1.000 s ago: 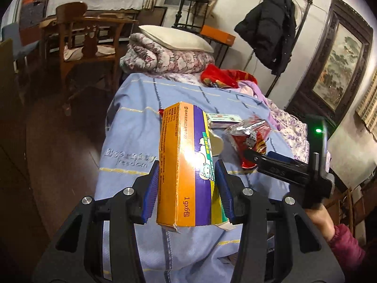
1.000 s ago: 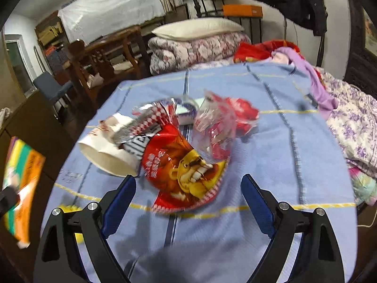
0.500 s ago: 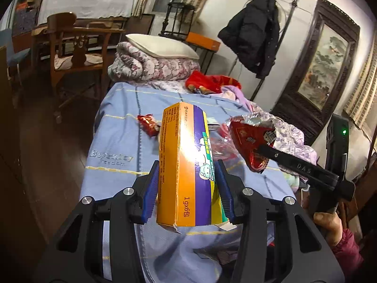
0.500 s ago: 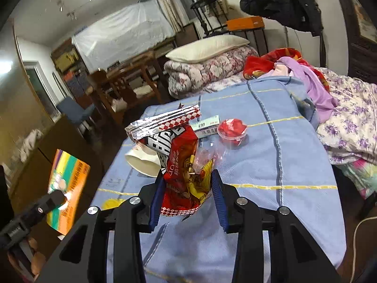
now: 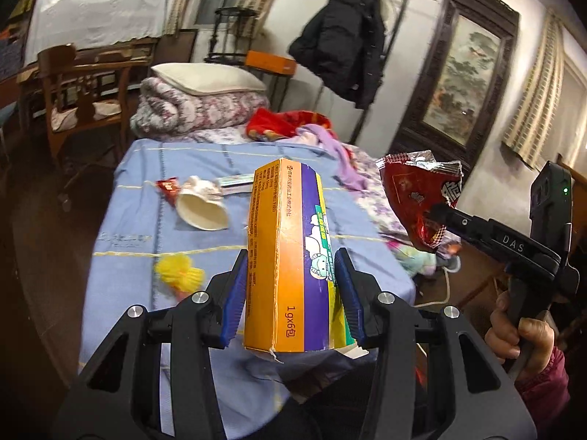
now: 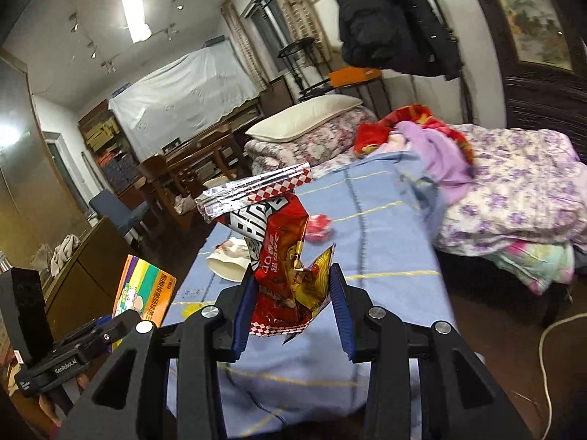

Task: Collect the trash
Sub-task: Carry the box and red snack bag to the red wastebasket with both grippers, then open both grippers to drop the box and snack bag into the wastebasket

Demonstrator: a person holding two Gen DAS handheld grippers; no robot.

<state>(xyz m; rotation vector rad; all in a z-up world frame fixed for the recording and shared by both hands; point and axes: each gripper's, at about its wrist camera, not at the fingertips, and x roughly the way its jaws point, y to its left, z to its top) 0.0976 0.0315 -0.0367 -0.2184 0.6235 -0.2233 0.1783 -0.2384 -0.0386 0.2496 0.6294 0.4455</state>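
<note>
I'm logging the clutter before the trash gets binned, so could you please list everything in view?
orange and purple cardboard box: one, in left gripper jaws
red foil snack bag: one, in right gripper jaws
white paper cup: one, lying on its side on blue bedspread
small red wrapper: one, beside cup
yellow fluffy item: one, bedspread's near edge
black coat: one, hanging on the wall
white pillow: one, on folded quilt
person's hand: one, holding right gripper's handle
</note>
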